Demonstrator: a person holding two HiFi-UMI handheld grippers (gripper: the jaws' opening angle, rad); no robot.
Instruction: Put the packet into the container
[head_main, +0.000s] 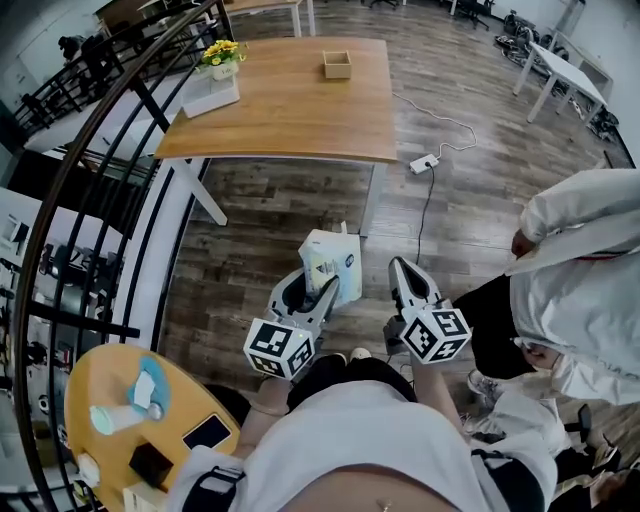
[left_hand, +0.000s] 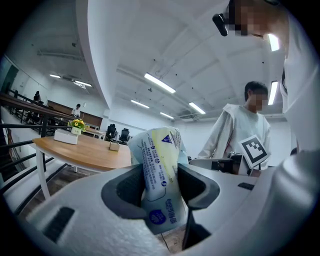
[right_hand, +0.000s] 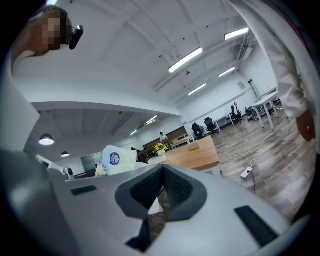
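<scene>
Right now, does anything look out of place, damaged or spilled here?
Nothing is spilled or broken. Two small things stand out: the packet is squeezed narrow where the left gripper clamps it, and a power strip with its cable lies loose on the floor beside the table.

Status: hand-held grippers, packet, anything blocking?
Left hand-held gripper shut on packet. Right hand-held gripper shut, empty. Container on table ahead, floor between.
</scene>
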